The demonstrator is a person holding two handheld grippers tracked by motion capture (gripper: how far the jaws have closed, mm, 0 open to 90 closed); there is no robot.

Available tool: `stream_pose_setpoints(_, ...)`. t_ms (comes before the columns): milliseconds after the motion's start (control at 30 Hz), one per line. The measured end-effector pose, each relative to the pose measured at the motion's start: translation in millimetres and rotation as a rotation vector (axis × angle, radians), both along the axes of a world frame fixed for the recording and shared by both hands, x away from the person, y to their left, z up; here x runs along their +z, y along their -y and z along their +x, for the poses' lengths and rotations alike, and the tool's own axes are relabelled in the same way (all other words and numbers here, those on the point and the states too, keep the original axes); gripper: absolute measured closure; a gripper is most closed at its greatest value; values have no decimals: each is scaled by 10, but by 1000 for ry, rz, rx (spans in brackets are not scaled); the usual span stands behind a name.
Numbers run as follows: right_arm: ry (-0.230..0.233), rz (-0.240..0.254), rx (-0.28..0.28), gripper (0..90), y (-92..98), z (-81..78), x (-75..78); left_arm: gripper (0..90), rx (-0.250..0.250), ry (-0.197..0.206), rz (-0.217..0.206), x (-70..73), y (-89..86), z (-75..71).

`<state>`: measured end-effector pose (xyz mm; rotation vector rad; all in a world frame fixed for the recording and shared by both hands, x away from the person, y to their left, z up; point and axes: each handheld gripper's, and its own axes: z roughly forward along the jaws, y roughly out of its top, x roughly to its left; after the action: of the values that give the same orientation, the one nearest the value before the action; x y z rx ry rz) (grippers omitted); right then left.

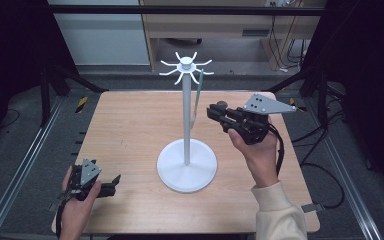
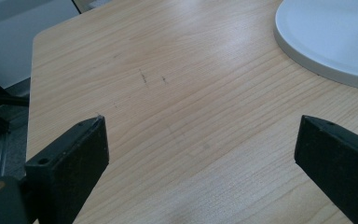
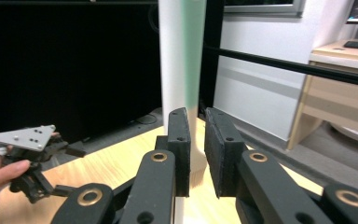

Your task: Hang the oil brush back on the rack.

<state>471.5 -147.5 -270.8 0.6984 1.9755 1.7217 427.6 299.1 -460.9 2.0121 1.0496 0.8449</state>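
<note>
Here the right gripper (image 1: 214, 112) is raised beside the white stand (image 1: 186, 120), level with the lower end of a thin green strip (image 1: 197, 98) that hangs from one of the hooks at the stand's top. In the right gripper view its jaws stand narrow with a small gap, and the strip (image 3: 192, 56) drops blurred toward that gap; whether the pads actually press on it I cannot tell. The left gripper (image 1: 111, 181) rests low at the near left of the wooden table (image 1: 130, 125), jaws spread wide over bare wood, the stand's round base (image 2: 326, 37) just beyond.
</note>
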Motion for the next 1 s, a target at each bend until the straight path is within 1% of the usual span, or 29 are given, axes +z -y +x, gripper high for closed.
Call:
stream_pose_setpoints(133, 13, -21, -45, 787, 82, -38, 24, 25, -1, -1, 0, -1, 1, 1)
stream_pose_setpoints(200, 21, -38, -90, 760, 124, -53, 31, 25, -1, 0, -1, -3, 4, 1)
stream_pose_setpoints(300, 25, -67, -177, 669, 189, -73, 33, 25, -2, -2, -1, -4, 6, 2)
stream_pose_setpoints(367, 18, -79, -228, 609, 226, -75, 26, 25, -2, -3, -1, -5, 5, 2)
stream_pose_setpoints(433, 18, -95, -273, 548, 259, -69, 17, 25, -3, -5, -2, -5, 2, 2)
stream_pose_setpoints(467, 10, -97, -292, 521, 271, -66, 13, 25, -2, -4, -3, -5, 0, 2)
stream_pose_setpoints(533, -8, -109, -315, 465, 302, -47, 7, 25, 0, -4, -3, -4, -4, 2)
stream_pose_setpoints(600, -25, -112, -329, 434, 328, -30, -2, 25, 3, -4, -3, -2, -5, 0)
stream_pose_setpoints(633, -36, -116, -335, 405, 343, -17, -13, 25, 4, -4, -2, -2, -5, 0)
stream_pose_setpoints(700, -51, -128, -344, 377, 361, 0, -28, 25, 4, -4, -2, -1, -4, 2)
stream_pose_setpoints(800, -63, -154, -380, 314, 379, 30, -63, 25, 6, -4, -6, -2, 4, 8)
stream_pose_setpoints(867, -75, -156, -395, 268, 385, 45, -84, 25, 3, -3, -5, -1, 10, 11)
stream_pose_setpoints(967, -78, -183, -414, 211, 392, 75, -130, 25, 3, -4, -4, -1, 11, 12)
stream_pose_setpoints(1000, -76, -198, -423, 187, 394, 89, -153, 25, 3, -4, -4, -2, 11, 12)
